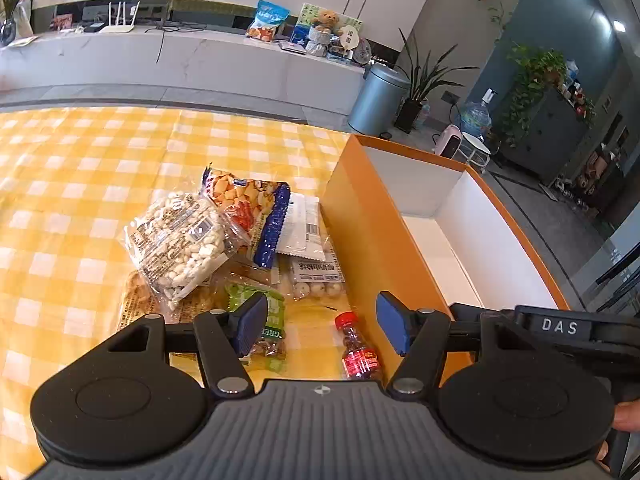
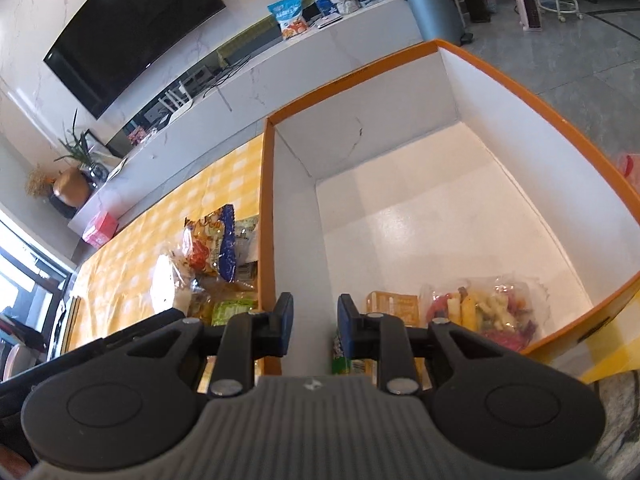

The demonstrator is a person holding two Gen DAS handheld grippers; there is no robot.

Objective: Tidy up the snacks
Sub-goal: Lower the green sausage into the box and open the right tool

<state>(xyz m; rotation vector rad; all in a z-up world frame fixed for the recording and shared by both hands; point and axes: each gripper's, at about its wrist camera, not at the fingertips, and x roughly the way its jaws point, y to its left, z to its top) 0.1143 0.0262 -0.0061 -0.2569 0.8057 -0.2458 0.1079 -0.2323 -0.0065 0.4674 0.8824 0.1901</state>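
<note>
- Left gripper point(image 1: 322, 326) hangs open and empty above the snack packets point(image 1: 224, 240) heaped on the checked tabletop point(image 1: 80, 168), beside the orange box point(image 1: 360, 216).
- Right gripper point(image 2: 314, 318) is slightly parted, empty, over the box wall; a candy bag point(image 2: 488, 312) lies inside.

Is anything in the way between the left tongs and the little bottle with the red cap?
Nothing visible is. The left tongs are open and empty, and the little bottle lies on the yellow cloth right between the blue pads, beside the orange box.
</note>
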